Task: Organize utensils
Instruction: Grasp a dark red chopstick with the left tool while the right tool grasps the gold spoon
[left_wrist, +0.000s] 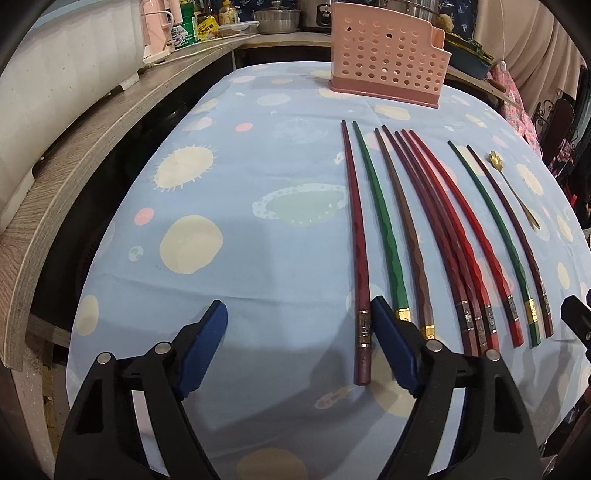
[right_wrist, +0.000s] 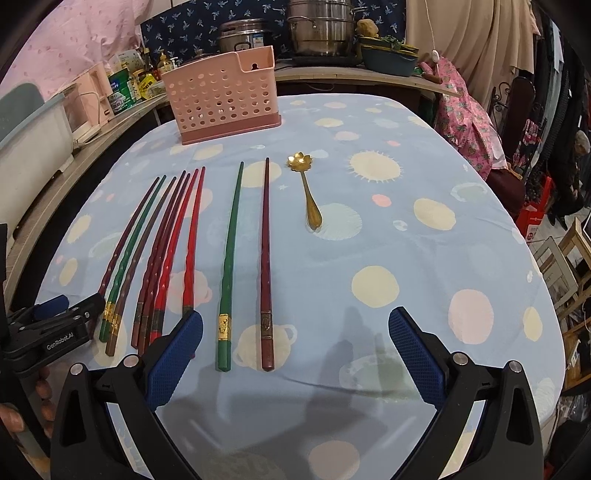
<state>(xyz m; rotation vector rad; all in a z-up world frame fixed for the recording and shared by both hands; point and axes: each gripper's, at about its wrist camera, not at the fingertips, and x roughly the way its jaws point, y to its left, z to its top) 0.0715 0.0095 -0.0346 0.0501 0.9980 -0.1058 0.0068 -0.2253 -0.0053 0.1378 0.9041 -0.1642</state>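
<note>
Left wrist view: left tool parted wide above the surface, blue pads bare, nothing gripped; leftmost dark red chopstick lying between the pads, close beside the right one, contact hard to tell. Remaining chopsticks fanned out to its right, gold spoon last, pink holder upright at the far edge.

Right wrist view: right tool spread wide, empty, above the ends of a green chopstick and a dark red one.
</note>
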